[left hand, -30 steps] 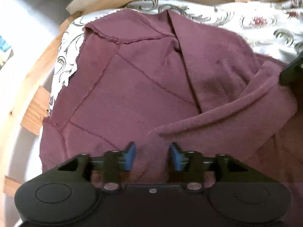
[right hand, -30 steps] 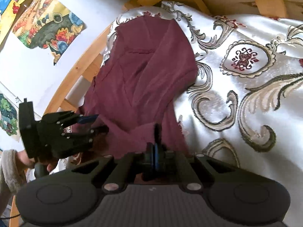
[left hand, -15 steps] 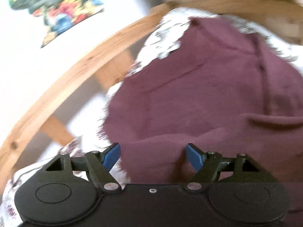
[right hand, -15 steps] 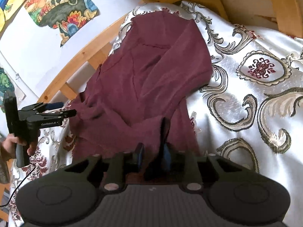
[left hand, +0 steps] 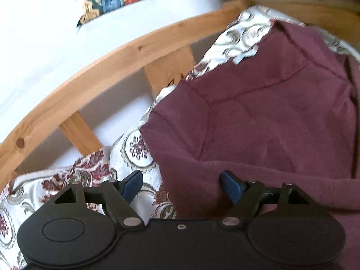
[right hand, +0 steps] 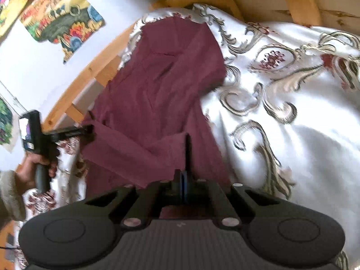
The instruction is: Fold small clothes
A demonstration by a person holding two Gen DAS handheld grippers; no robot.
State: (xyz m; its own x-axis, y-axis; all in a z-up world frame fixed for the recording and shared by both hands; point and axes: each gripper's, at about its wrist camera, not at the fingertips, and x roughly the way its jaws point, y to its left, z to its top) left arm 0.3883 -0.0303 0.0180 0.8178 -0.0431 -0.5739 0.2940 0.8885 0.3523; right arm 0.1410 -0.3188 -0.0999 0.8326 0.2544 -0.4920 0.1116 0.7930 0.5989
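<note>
Right gripper [right hand: 185, 177]: jaws pressed together on a fold of the garment [right hand: 157, 99], right at the near edge of the cloth; a thin dark finger stands up out of the pinch.
Left gripper [left hand: 182, 185]: jaws wide apart, having just been opening. The garment's near edge lies between the blue pads [left hand: 132, 183], but they do not press on it; the right pad touches or sits just beside the cloth, the left pad is over the sheet [left hand: 132, 148].
Left gripper from the right wrist view [right hand: 74, 132]: at the garment's left edge, its tips at the cloth, held by a hand [right hand: 33, 168] on a black handle, with a pale sleeve [right hand: 9, 193] at the wrist.
Garment: maroon, with raised seams, lying rumpled on the sheet with one band folded across the near part; it runs from both grippers away toward the far corner of the bed.
Sheet: white satin with grey scrolls and red medallions, bare and wrinkled to the right of the garment.
Frame [left hand: 108, 67]: pale wooden rail with short uprights, just beyond the garment's left side; more slats at the far end.
Wall [left hand: 45, 45]: white, behind the rail.
Pictures [right hand: 63, 22]: bright, colourful sheets stuck to the wall; details blurred.
</note>
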